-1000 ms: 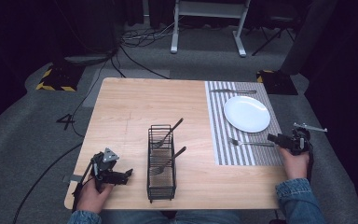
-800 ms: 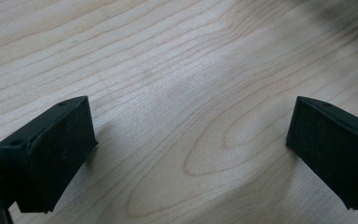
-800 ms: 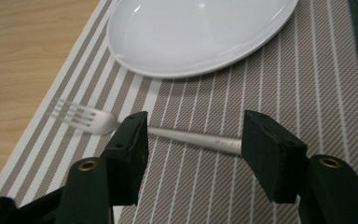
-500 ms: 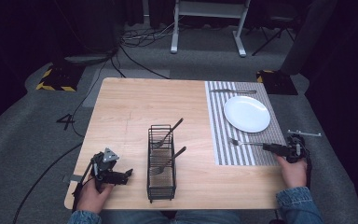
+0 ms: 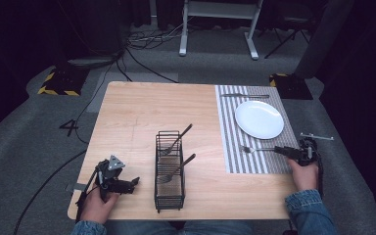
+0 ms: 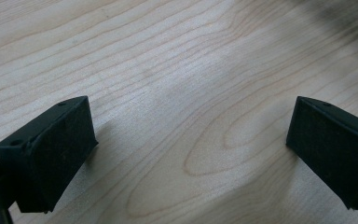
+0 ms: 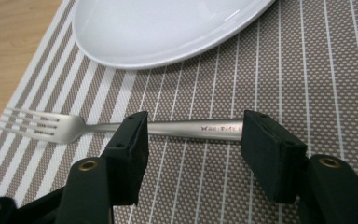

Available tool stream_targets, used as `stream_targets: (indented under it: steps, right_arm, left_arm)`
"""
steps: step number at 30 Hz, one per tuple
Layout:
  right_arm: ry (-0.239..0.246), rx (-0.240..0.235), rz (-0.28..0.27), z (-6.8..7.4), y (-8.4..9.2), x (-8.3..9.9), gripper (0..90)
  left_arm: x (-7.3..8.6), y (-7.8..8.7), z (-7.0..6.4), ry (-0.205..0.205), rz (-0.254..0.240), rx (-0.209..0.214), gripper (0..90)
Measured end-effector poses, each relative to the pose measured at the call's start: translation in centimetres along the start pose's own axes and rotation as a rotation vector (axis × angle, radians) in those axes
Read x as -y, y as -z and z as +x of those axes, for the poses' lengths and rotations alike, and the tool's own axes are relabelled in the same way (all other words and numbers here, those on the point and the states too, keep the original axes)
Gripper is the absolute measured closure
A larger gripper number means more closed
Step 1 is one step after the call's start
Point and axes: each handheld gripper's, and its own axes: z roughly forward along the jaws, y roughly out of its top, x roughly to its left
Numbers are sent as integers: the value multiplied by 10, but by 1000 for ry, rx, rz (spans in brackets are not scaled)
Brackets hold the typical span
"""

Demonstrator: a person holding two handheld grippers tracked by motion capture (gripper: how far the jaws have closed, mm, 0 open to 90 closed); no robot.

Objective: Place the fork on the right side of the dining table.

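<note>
The right hand-held gripper is open, its 2 jaws apart with the silver metal fork lying beyond them on the striped placemat, beside the white round plate, likely released as a place setting. The left hand-held gripper rests wide open and empty over the wooden surface.

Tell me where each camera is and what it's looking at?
High view: above the person's side, looking forward and down on the table; both hands, left gripper, right gripper.
Left gripper view: rides the left gripper, looking down at bare wood between its open jaws.
Right gripper view: rides the right gripper, facing the fork and plate on the striped mat, jaws open.
Shared: fork, plate and mat appear in the high view too.
</note>
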Motion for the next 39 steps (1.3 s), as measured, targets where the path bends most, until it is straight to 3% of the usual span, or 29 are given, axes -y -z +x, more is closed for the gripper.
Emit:
stream_targets:
  steps: [6,8,15,18,19,22,27,28,39]
  right_arm:
    - [-11,-1,-59,5,11,0,452]
    - [27,-14,-101,13,25,-1,444]
    - [111,-56,-130,36,51,-5,423]
    - [167,-82,-148,54,65,-7,407]
    - [167,-82,-148,54,65,-7,407]
    - [218,-112,-142,72,76,-9,380]
    - [287,-112,-115,92,83,-8,360]
    - [317,-114,-109,102,88,-7,356]
    - [426,-170,-102,142,103,7,328]
  left_arm:
    - [0,0,0,-1,3,1,12]
    - [0,0,0,0,3,1,12]
    - [0,0,0,0,3,0,11]
    - [0,0,0,1,3,0,11]
    - [0,0,0,1,3,0,11]
    - [0,0,0,-1,7,2,11]
    - [0,0,0,0,3,0,11]
    - [0,0,0,0,3,0,11]
    - [0,0,0,1,3,0,11]
